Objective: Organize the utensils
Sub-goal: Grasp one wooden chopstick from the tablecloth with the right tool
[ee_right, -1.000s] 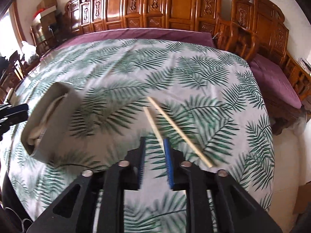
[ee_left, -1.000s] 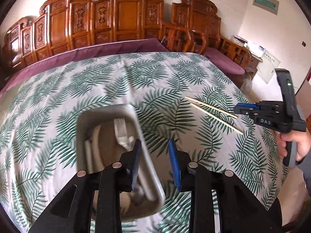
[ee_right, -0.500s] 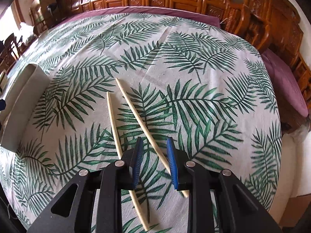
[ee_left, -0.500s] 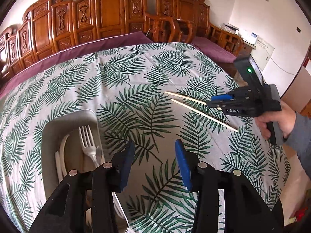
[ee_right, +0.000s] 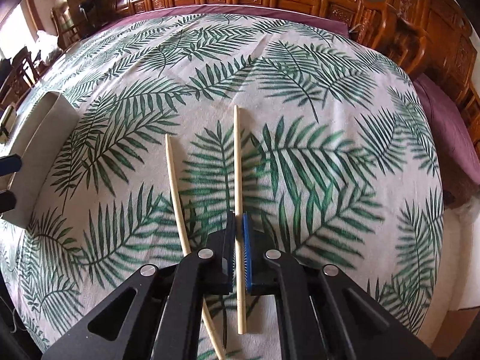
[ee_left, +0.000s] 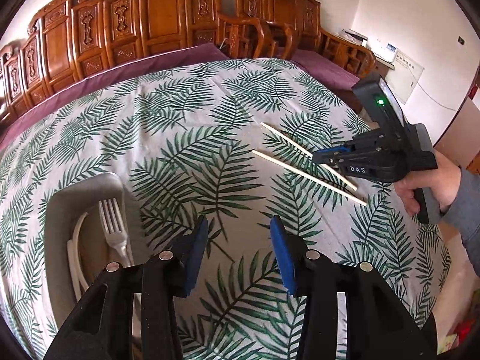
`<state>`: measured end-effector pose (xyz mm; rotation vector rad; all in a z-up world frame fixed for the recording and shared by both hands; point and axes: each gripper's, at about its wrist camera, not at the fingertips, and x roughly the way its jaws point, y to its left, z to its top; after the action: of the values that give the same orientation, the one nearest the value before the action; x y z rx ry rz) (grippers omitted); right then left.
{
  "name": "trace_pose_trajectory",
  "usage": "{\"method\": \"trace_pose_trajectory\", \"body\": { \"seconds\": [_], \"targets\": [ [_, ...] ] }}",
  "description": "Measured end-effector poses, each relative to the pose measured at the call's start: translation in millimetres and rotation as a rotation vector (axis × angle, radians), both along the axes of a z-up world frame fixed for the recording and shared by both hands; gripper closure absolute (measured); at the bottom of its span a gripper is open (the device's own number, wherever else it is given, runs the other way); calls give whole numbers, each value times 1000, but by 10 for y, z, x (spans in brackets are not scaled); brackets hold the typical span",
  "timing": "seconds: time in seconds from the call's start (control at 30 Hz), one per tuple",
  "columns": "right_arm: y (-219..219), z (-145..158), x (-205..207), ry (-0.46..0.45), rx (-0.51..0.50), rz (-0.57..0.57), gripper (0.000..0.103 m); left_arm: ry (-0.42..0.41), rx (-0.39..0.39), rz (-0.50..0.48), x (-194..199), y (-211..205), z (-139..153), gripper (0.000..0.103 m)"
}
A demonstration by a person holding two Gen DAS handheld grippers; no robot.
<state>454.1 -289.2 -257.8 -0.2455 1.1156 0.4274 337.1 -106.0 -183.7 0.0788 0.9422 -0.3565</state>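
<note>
- The right gripper (ee_right: pixel 239 225) has just closed its jaws on one chopstick (ee_right: pixel 237 162), pads pressing both its sides on the leaf-print tablecloth (ee_right: pixel 315 96).
- The second chopstick (ee_right: pixel 174 180) lies just beside the first, untouched.
- The left gripper (ee_left: pixel 238 240) hangs open and empty, well apart from the chopsticks.
- The grey tray (ee_left: pixel 64 207), holding a fork (ee_left: pixel 112 228), sits beside the left gripper.
</note>
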Motion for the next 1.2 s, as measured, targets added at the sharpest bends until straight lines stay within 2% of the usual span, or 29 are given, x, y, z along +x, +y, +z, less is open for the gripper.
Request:
{"method": "trace_pose_trajectory", "body": {
  "seconds": [0.3, 0.6, 0.73, 1.0, 1.2],
  "targets": [
    [-368, 75, -433, -26, 10, -103, 97, 20, 11, -40, 74, -363, -99, 62],
    [-758, 13, -762, -18, 30, -174, 97, 62, 12, -46, 296, -831, -299, 62],
    [-793, 4, -789, -23, 43, -183, 97, 94, 14, -33, 422, -985, -403, 62],
    [-758, -14, -893, -98, 18, -175, 97, 146, 4, -9, 661, -1195, -488, 62],
    [-781, -21, -893, -110, 39, -173, 97, 169, 34, 6, 768, -1335, -559, 62]
  ]
}}
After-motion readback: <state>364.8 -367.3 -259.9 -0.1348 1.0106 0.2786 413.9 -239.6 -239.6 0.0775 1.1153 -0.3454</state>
